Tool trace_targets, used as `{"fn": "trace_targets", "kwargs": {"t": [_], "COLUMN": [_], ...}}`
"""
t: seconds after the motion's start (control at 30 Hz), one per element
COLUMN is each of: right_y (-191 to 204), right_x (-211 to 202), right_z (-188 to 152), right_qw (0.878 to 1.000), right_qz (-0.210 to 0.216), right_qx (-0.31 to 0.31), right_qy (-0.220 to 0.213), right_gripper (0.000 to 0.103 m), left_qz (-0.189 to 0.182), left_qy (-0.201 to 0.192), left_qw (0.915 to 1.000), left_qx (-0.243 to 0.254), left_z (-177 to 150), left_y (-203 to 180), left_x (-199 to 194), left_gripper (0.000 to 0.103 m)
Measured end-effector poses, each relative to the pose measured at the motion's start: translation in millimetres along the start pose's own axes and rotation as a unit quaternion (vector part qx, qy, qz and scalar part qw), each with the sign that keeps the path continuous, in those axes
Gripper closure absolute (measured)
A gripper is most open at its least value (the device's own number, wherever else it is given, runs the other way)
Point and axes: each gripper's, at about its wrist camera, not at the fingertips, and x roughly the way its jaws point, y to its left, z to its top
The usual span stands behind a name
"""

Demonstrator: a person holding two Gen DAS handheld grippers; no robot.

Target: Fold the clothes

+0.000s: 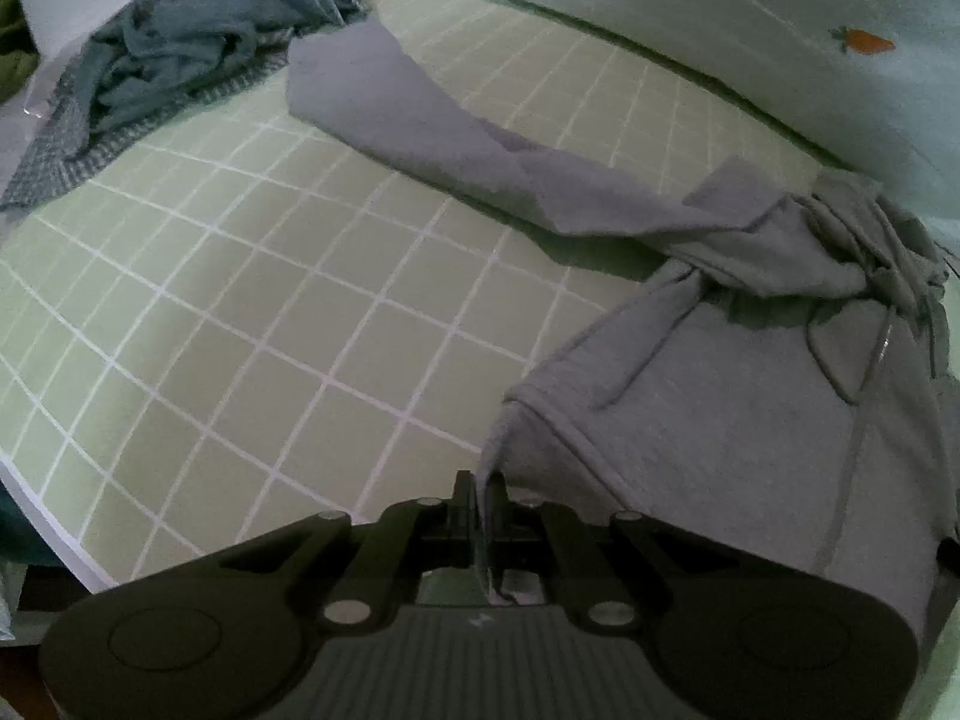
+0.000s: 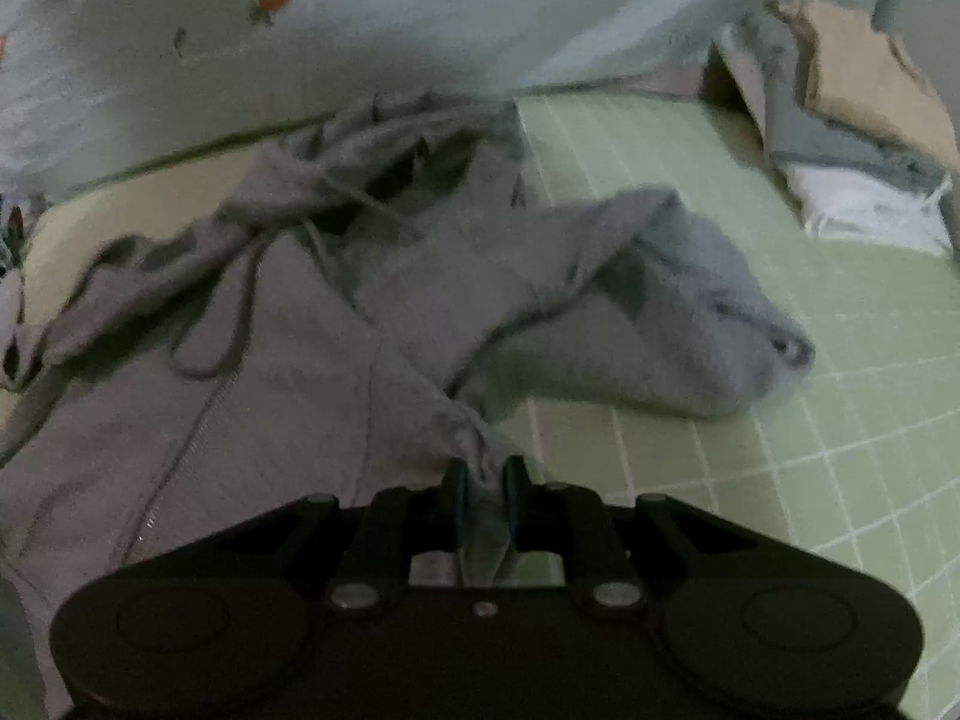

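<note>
You are at the spreading stage: the grey hoodie (image 1: 720,432) lies zip-side up but rumpled on the green grid mat (image 1: 240,312), and no fold has been made yet.

Left gripper (image 1: 480,498): jaws closed tight on a thin edge of the hoodie's hem, at 6 o'clock in the left wrist view. From there the body of the garment runs to 3 o'clock, and one sleeve (image 1: 420,126) trails across the mat toward 11 o'clock.

Right gripper (image 2: 483,480): jaws nearly closed, with a bunched pinch of the hoodie's fabric between them, at 6 o'clock in the right wrist view. The other sleeve (image 2: 660,312) lies doubled over at 2 o'clock, with the hood and drawstring (image 2: 240,312) crumpled at 11 o'clock.

In my judgement the next move calls for drawing the two held points apart to tension the hem and flatten the body, then laying each sleeve straight before folding. Mind the loose drawstring and the zip.

Containers: none in view. Other clothes lie loose: a blue-grey pile (image 1: 180,42) at 11 o'clock in the left wrist view, and a stack of tan, grey and white pieces (image 2: 852,138) at 2 o'clock in the right wrist view.
</note>
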Motion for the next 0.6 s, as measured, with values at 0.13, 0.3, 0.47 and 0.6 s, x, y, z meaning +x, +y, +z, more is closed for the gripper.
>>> {"fn": "trace_targets", "kwargs": {"t": [0.13, 0.3, 0.47, 0.6], "right_y": [16.3, 33.8, 44.5, 46.8], "right_x": [5.6, 22.1, 38.9, 42.9], "right_z": [8.9, 30.9, 47.4, 40.3], "right_qw": [0.998, 0.991, 0.988, 0.988], "right_qz": [-0.021, -0.049, -0.065, -0.062], "right_qx": [-0.057, -0.119, -0.142, -0.138], "right_qy": [0.017, 0.026, 0.02, 0.025], "right_gripper": [0.089, 0.089, 0.089, 0.088], "left_qz": [-0.011, -0.027, -0.04, -0.033], "left_qy": [-0.014, -0.018, -0.031, -0.038], "left_qw": [0.9993, 0.9979, 0.9965, 0.9959], "left_qx": [-0.033, -0.056, -0.067, -0.075], "left_z": [-5.6, -25.2, -41.5, -50.9], "left_y": [4.8, 5.2, 6.4, 11.3], "left_x": [-1.7, 0.4, -3.0, -8.8], "left_gripper": [0.099, 0.099, 0.099, 0.098]}}
